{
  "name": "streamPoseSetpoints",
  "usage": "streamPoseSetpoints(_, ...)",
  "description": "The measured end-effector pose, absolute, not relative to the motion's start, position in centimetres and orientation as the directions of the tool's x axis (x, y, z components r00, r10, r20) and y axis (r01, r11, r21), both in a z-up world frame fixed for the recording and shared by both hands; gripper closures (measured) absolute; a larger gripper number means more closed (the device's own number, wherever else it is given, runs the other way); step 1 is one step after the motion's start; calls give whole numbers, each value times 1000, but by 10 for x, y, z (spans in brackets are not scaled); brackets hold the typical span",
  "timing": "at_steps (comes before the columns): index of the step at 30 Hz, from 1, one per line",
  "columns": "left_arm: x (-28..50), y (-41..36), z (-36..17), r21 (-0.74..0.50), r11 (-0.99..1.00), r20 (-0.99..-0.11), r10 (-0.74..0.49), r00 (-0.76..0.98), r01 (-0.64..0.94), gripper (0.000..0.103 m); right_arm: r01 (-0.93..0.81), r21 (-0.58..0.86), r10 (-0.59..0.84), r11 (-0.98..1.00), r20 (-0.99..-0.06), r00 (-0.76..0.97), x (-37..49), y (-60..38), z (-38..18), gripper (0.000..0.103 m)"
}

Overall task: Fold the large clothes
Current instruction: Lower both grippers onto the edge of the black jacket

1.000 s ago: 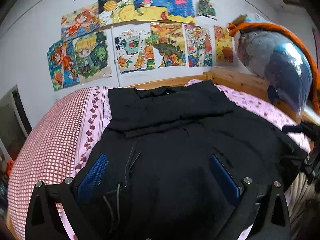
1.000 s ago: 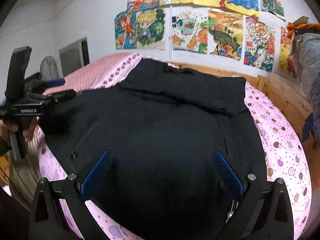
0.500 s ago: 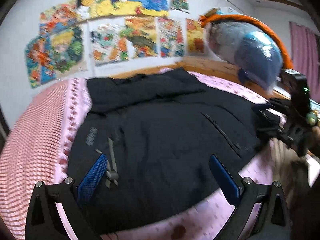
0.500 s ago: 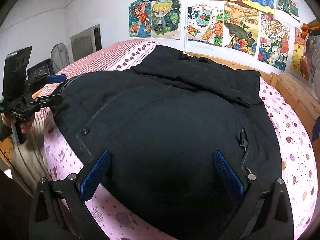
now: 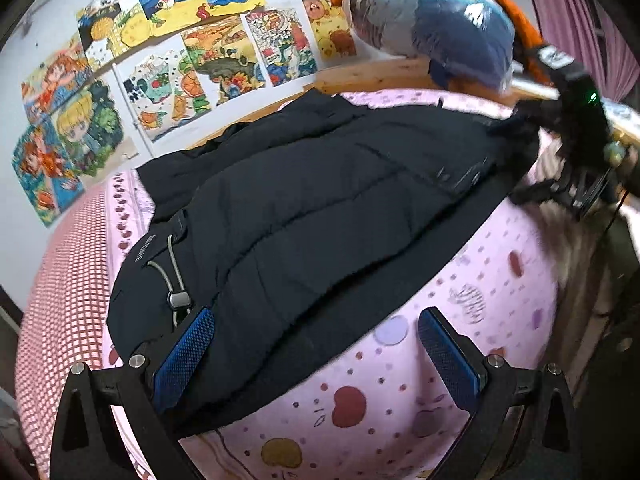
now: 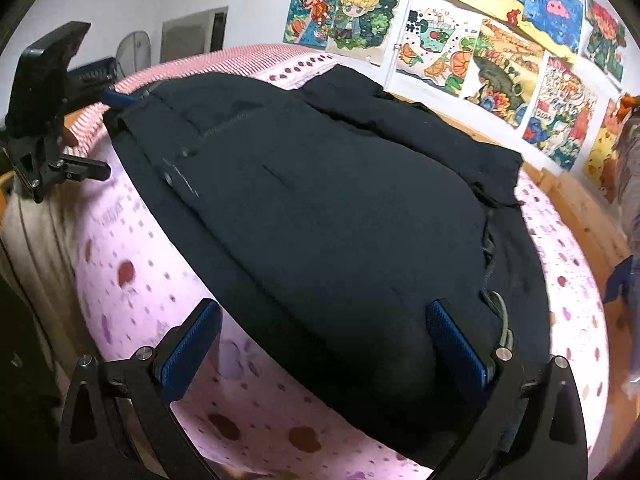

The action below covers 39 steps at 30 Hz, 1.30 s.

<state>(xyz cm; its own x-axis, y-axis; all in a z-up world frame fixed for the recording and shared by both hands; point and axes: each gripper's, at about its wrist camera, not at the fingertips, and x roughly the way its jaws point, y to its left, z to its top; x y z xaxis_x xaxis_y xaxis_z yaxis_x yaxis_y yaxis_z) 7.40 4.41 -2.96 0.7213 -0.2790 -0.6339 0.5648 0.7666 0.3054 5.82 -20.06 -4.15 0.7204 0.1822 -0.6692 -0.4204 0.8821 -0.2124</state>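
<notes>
Black padded jacket lies spread flat across the bed, on its pink spotted sheet. Both the left hand-held gripper and the right hand-held gripper hover at its near hem, jaws wide and empty. A neat fold probably needs both corners pinched evenly, clear of the drawcord toggle.
</notes>
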Motion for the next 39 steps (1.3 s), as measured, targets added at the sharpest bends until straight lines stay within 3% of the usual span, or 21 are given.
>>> streamPoseSetpoints(4, 73, 38, -34, 396, 773, -590, -199, 782, 495, 0, -361, -306, 79, 881, -657, 750, 51, -203, -41, 2)
streamPoseSetpoints(9, 72, 42, -22, 372, 821, -524, -199, 828, 433, 0, -234, -354, -24, 905, -593, 804, 49, -216, -30, 2)
streamPoseSetpoints(17, 64, 34, -19, 513, 819, -350, -72, 934, 256, 0, -198, -382, -30, 903, -516, 856, 49, -220, -24, 2)
streamPoseSetpoints(22, 86, 46, -23, 415, 896, -385, 19, 923, 155, 0, -160, -345, -32, 925, -489, 872, 54, -224, -21, 3)
streamPoseSetpoints(26, 93, 62, -16, 324, 932, -411, -14, 911, 161, 0, -156, -285, -1, 946, -482, 876, 57, -230, -21, 16)
streamPoseSetpoints(31, 89, 53, -15, 397, 901, -377, -15, 926, 176, 13, -148, -273, -3, 951, -485, 875, 64, -234, -25, 20)
streamPoseSetpoints(35, 88, 47, -13, 430, 881, -375, -27, 927, 200, 25, -159, -232, 29, 959, -481, 876, 66, -234, -22, 42)
streamPoseSetpoints(39, 90, 42, -12, 440, 870, -388, -39, 921, 222, 36, -163, -237, 34, 958, -469, 883, 66, -228, -22, 54)
